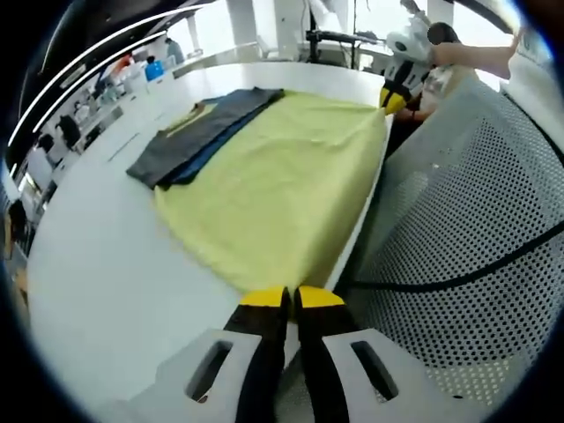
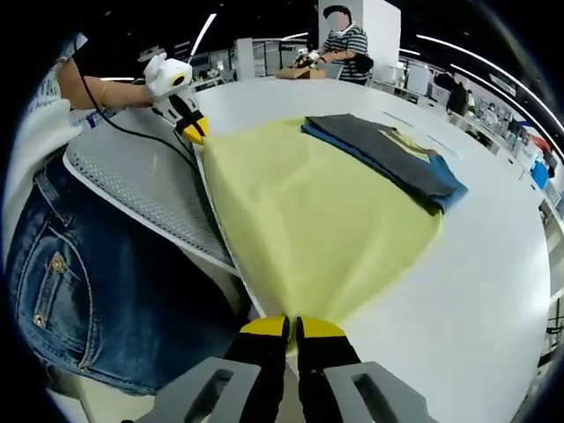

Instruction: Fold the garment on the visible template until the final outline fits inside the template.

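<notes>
A white table [image 1: 97, 264] in a bright workroom carries a yellow garment [image 1: 273, 194] spread along its near edge, a dark folded template [image 1: 198, 132] lying at the cloth's far side. The left tool [image 1: 292, 298] is clamped on one near corner of the garment; the right tool [image 2: 292, 327] pinches the other.

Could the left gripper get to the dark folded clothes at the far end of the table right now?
Probably not yet. The left gripper looks shut on the yellow garment's near corner, and the dark folded clothes lie beyond the whole yellow spread. Nothing blocks the way, but it would have to let go first.
</notes>
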The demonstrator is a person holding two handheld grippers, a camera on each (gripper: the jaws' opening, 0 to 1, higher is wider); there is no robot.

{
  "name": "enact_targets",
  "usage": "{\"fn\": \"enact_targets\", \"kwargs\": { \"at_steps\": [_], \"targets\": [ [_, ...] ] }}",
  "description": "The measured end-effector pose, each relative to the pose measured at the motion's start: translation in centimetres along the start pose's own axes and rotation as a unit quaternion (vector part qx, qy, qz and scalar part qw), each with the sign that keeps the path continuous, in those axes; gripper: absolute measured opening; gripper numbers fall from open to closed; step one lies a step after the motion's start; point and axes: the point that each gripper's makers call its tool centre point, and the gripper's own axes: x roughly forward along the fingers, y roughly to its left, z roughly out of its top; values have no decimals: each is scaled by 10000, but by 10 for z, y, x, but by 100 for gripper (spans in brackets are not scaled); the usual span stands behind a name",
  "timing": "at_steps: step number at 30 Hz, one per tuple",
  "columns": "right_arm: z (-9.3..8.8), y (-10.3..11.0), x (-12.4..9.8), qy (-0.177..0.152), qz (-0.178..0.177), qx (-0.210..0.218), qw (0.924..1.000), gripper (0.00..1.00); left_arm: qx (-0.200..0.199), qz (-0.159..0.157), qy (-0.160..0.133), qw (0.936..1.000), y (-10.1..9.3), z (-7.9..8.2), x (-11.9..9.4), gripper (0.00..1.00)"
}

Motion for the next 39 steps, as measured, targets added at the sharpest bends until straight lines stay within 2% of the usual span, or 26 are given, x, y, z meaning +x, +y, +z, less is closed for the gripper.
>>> {"fn": "enact_targets", "kwargs": {
  "at_steps": [8, 14, 27, 39],
  "targets": [
    [-3, 8, -3, 46, 132, 13, 9999, 0, -24, -142, 11, 9999, -10, -4, -6, 0],
    [1, 10, -8, 45, 179, -17, 9998, 0, 9, -229, 23, 9997, -11, 0, -11, 1],
    [28, -13, -22, -189, -190, -292, 9992, 0, 175, -143, -161, 9996, 6, 24, -25, 1],
    [52, -38, -30, -505, -525, -333, 9968, 0, 289, 95, -368, 9989, 34, 50, -32, 1]
  ]
}}
